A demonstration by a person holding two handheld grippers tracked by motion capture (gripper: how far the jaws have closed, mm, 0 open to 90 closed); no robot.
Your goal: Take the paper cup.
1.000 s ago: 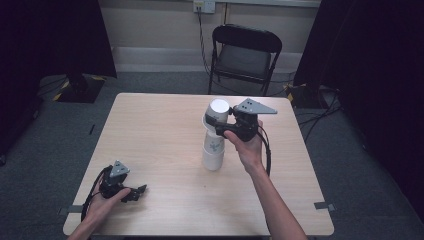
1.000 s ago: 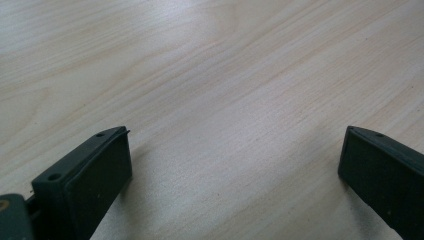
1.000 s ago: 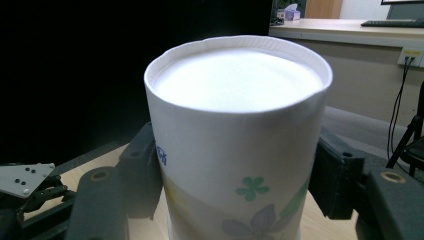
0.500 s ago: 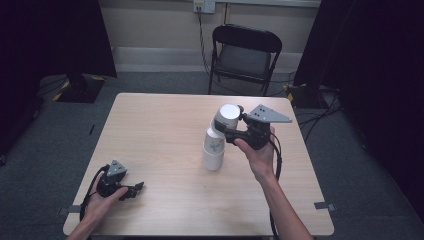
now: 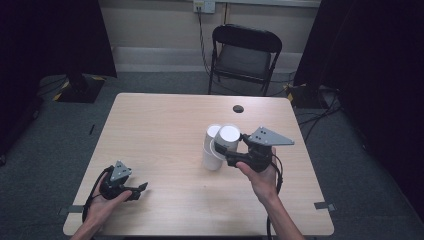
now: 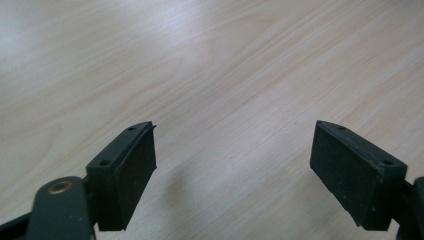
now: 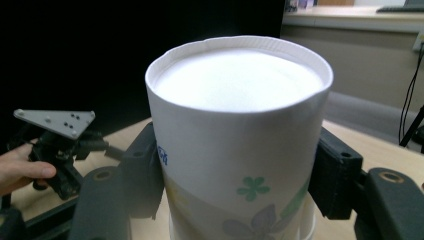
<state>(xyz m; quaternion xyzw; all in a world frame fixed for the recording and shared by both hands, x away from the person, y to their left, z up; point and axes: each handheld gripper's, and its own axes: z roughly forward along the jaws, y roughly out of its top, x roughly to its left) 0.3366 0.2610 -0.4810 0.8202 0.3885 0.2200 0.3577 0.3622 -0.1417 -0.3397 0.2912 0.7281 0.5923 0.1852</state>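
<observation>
Clamping a paper cup (image 7: 235, 145) between its jaws, your right gripper (image 5: 235, 152) has tilted it off the stack (image 5: 212, 155), which stands mid-surface (image 5: 165, 130). Separation looks under way. Your left gripper (image 5: 131, 190) rests near the front-left corner, jaws spread, grasping nothing.

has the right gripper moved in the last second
Yes. The right gripper, shut on the top paper cup, has come toward the person's side of the table and slightly right, lifting that cup off the stack.
</observation>
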